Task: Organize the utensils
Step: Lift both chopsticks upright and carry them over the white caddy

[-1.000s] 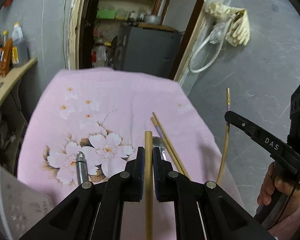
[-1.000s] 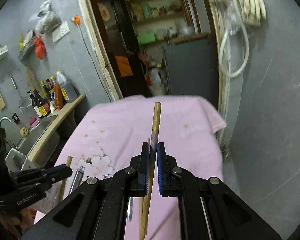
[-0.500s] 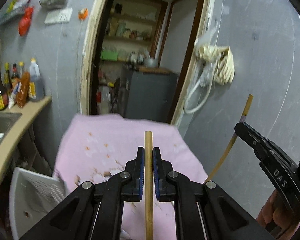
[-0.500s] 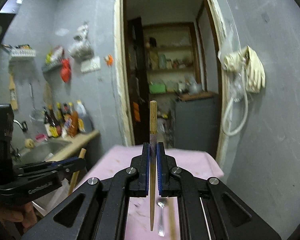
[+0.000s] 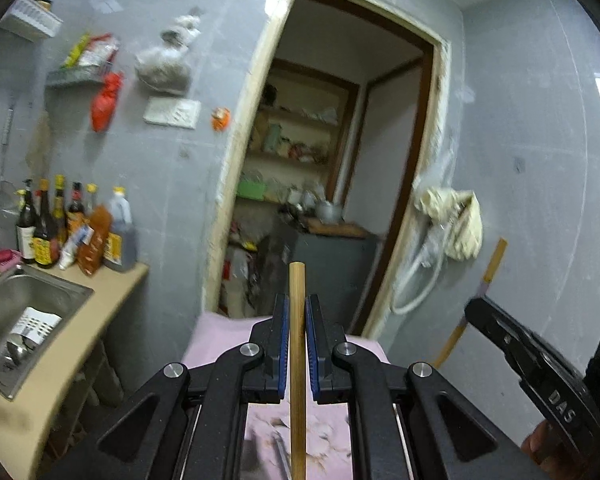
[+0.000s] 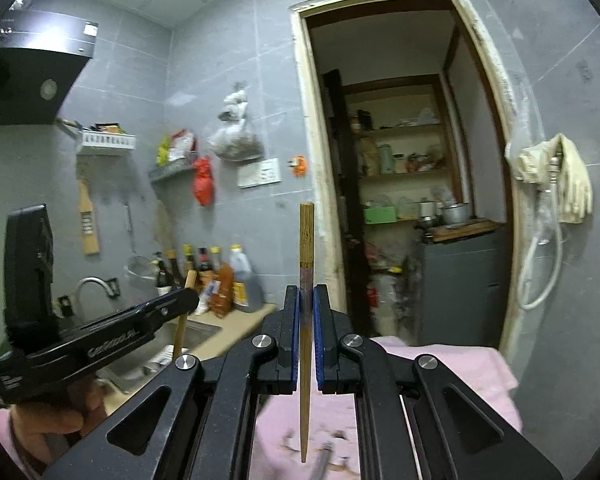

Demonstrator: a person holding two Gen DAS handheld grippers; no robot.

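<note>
**Mia:** What is the big change?

**Ben:** Both grippers have gone up. A second ago they were low over the pink cloth [image 6: 452, 364]. Now the cloth sits far below them, and the doorway [image 6: 400, 160] and wall fill the view ahead.

**Mia:** Is the left gripper [image 5: 297, 344] holding something?

**Ben:** Yes. It is clenched on a chopstick [image 5: 297, 360]. The stick stands straight up between its pads and pokes out above them.

**Mia:** And the right gripper [image 6: 307, 340]?

**Ben:** It squeezes the other chopstick [image 6: 306, 280] the same way, thin end hanging down under the pads. So both sticks have left the cloth and are in the air.

**Mia:** What does that mean for the job?

**Ben:** The picking up looks done. Next they likely need a place to go. Left of the left gripper is a sink [image 5: 28, 312] with a white basket [image 5: 36, 326] in it. That may be the place, but it is only a guess.

**Mia:** Anything left on the cloth?

**Ben:** Something shiny lies below the right gripper. It is too blurry to name.
</note>
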